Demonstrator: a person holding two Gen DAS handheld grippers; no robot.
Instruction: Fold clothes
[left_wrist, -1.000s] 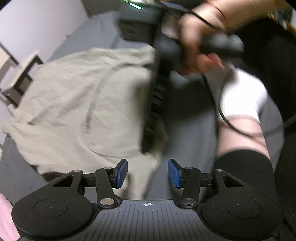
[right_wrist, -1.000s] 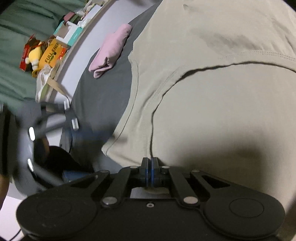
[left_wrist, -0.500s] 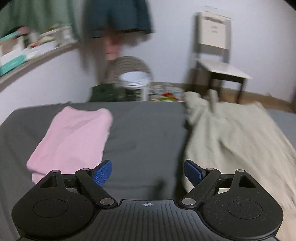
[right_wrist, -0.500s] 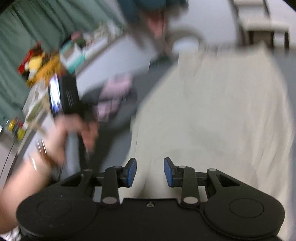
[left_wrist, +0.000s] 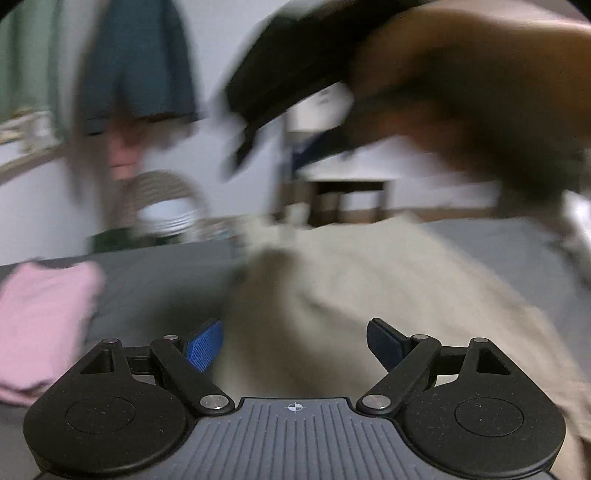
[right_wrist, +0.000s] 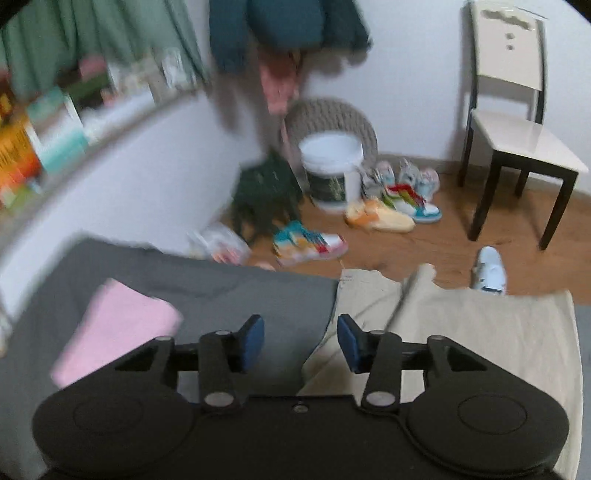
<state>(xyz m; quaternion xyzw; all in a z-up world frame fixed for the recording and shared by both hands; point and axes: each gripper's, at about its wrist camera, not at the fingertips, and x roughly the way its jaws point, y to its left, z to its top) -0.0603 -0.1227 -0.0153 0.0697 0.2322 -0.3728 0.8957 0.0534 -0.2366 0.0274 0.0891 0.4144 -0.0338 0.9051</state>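
Observation:
A beige garment (left_wrist: 369, 288) lies spread on the grey bed cover (left_wrist: 159, 280), reaching its far edge; it also shows in the right wrist view as the beige garment (right_wrist: 480, 332). A folded pink garment (left_wrist: 40, 317) rests at the left, seen too as the pink garment (right_wrist: 114, 325). My left gripper (left_wrist: 294, 346) hangs open above the beige cloth's left edge, nothing between its blue pads. My right gripper (right_wrist: 301, 341) is open over the border between grey cover and beige cloth. A blurred hand with the other gripper (left_wrist: 424, 85) crosses the top of the left wrist view.
Past the bed's far edge lie several shoes (right_wrist: 391, 210), a white bucket (right_wrist: 330, 166), a woven basket (right_wrist: 332, 118) and a dark bag (right_wrist: 266, 192) on a wooden floor. A white chair (right_wrist: 517, 122) stands at right. A cluttered shelf (right_wrist: 48, 147) runs along the left wall.
One second ago my right gripper was shut on the beige cloth; it has let go and opened. Both grippers swung up to face the far edge of the bed; the left opened wider.

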